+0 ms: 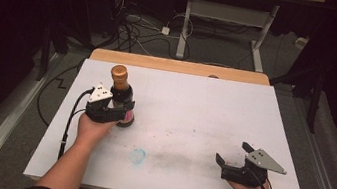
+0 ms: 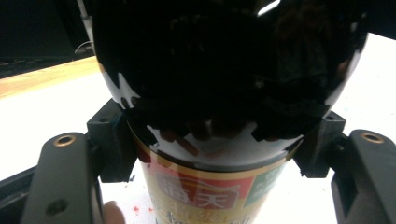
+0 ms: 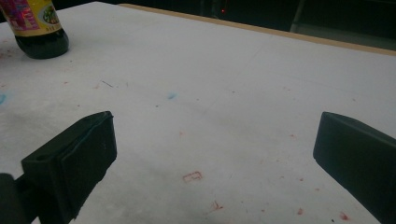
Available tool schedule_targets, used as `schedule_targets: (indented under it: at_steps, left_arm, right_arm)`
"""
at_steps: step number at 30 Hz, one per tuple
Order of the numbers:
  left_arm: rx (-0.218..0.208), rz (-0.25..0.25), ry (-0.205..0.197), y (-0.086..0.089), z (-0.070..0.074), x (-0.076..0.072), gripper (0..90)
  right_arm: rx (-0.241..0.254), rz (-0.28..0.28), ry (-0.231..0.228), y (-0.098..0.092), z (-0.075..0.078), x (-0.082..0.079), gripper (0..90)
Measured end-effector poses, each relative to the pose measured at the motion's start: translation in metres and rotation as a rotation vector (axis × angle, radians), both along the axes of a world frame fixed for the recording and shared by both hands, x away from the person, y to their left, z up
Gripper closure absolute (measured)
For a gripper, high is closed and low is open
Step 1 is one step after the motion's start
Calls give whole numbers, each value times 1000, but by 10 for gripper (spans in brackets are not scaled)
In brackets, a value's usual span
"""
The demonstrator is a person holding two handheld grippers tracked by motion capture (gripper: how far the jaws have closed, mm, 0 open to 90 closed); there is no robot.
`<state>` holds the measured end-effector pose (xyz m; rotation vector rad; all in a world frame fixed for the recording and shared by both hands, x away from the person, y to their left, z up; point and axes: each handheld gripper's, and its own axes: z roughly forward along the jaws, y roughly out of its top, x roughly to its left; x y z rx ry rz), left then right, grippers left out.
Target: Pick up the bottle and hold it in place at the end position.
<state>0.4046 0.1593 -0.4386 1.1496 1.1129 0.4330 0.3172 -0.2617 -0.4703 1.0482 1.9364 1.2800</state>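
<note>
A dark sauce bottle [image 1: 120, 90] with a gold cap stands upright on the left half of the white table [image 1: 194, 113]. My left gripper [image 1: 123, 110] is shut on its lower body from the near side. In the left gripper view the black pads [image 2: 114, 142] press on both sides of the bottle [image 2: 219, 70], just above its yellow and red label. My right gripper [image 1: 233, 154] rests low near the table's front right corner, open, with nothing between its jaws. The right gripper view shows its own gripper [image 3: 215, 149] over bare table, and the bottle's base [image 3: 39, 28] far off at top left.
A faint blue stain [image 1: 137, 156] marks the table in front of the bottle, with small red specks around [image 3: 192, 176]. A wooden strip [image 1: 180, 66] runs along the far edge. Beyond it are floor cables [image 1: 131, 28] and the legs of a desk [image 1: 184, 26].
</note>
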Motion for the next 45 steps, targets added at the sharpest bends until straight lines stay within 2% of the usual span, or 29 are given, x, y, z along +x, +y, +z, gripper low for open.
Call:
schedule_targets:
  at_steps: [9,11,15,17,25,28,40,45]
  left_arm:
    - [8,17,-3,-2,1,-1,293]
    - [15,14,-1,-3,2,-1,294]
    - [3,-5,-5,-7,5,-2,294]
    - [-8,-14,-8,-12,8,-3,293]
    - [-8,-54,-14,-33,13,-1,292]
    - [-24,-72,-8,-40,13,0,292]
    - [-29,-160,-12,-79,16,-2,291]
    - [-15,-187,-15,-96,16,-2,291]
  right_arm:
    - [0,1,-1,-1,0,0,1]
    - [0,0,-1,-1,0,0,1]
    - [7,-4,-4,-1,1,0,1]
    - [7,-5,-4,-2,1,-1,1]
    - [12,-7,-10,-4,2,0,1]
    - [14,-8,-11,-5,2,-1,2]
    - [18,0,-10,-5,2,-1,1]
    - [23,-1,-9,-6,2,0,1]
